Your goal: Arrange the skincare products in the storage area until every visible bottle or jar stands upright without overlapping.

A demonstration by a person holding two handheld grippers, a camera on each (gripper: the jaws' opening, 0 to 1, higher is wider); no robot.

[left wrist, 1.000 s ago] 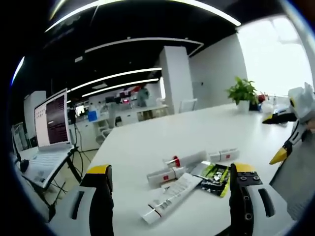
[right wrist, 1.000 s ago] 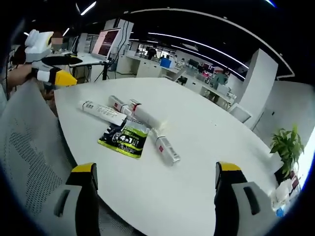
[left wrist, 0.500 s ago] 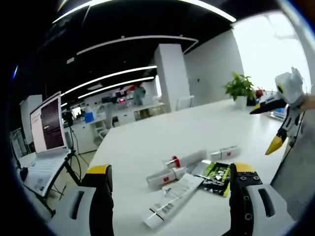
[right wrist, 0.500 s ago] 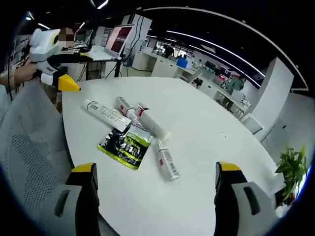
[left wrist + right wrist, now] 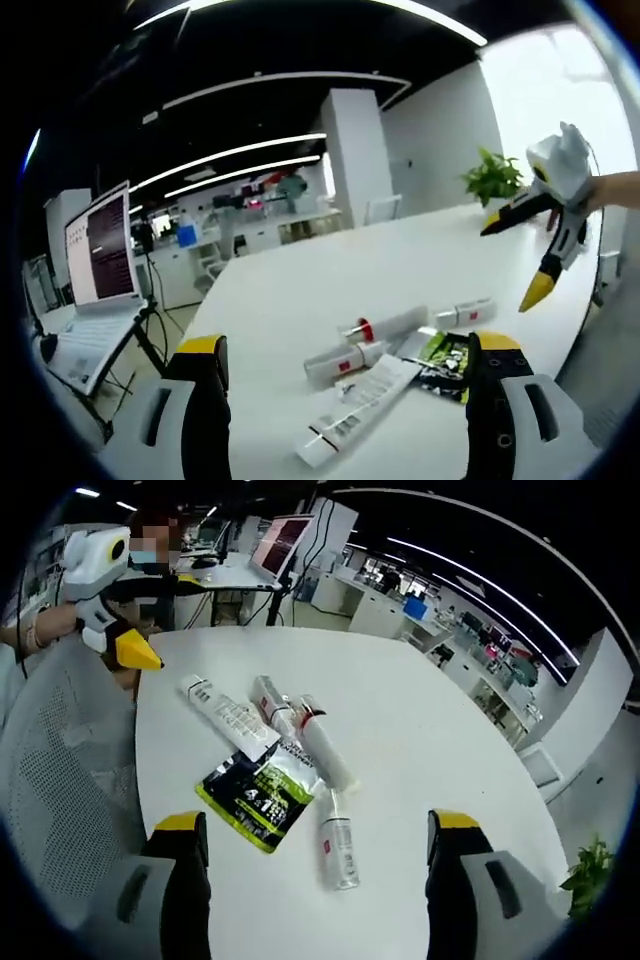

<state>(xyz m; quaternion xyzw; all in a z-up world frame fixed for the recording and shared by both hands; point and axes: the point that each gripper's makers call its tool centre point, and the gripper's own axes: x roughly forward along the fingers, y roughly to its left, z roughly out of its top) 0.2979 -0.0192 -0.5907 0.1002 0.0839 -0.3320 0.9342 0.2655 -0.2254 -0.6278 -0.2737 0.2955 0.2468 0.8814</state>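
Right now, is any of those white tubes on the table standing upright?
No, the white tubes all lie flat on the table, beside the dark sachet.

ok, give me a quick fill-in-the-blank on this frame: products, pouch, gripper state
1. Every white tube on the table is ____, none upright.
2. The pouch beside the tubes is black and ____.
3. Both the left hand-held gripper and the right hand-held gripper have their jaws ____, holding nothing.
4. The tips of the jaws are coloured ____.

Missing words: lying down; green; open; yellow
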